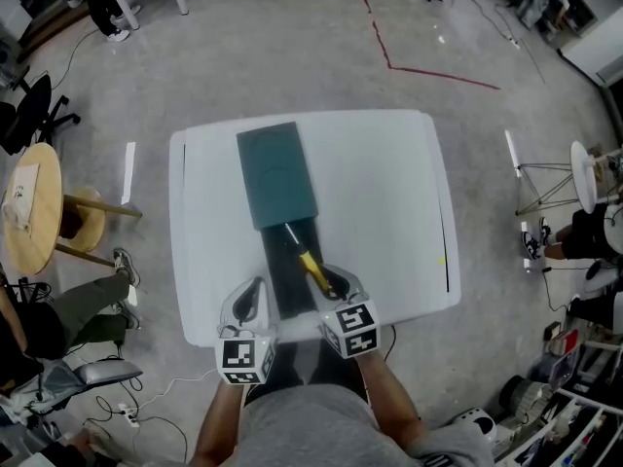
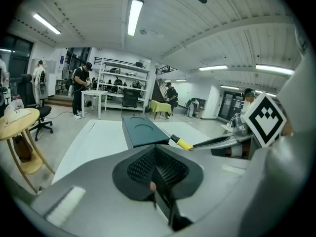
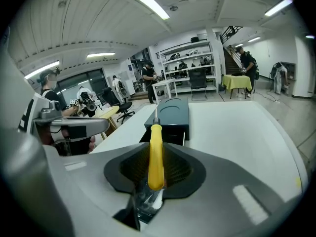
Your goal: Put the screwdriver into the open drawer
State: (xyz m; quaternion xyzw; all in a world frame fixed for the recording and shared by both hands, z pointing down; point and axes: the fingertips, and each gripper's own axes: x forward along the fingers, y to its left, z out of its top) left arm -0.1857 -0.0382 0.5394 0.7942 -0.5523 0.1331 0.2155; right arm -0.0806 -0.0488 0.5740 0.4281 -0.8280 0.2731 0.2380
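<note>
Right tongs (image 3: 156, 174) grip the screwdriver (image 3: 156, 149) — held over the drawer (image 1: 285, 280) just ahead, not yet released. Left tongs (image 2: 157, 174) closed, empty.

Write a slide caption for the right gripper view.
Right tongs hold the screwdriver, its tip toward the open drawer.

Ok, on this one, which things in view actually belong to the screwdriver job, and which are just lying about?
Part of the job:
- screwdriver, gripped in the right claw
- open drawer
- teal cabinet that the drawer slides out of
- white table under them

Just lying about:
- round wooden table
- office chair
- red tape line
</note>
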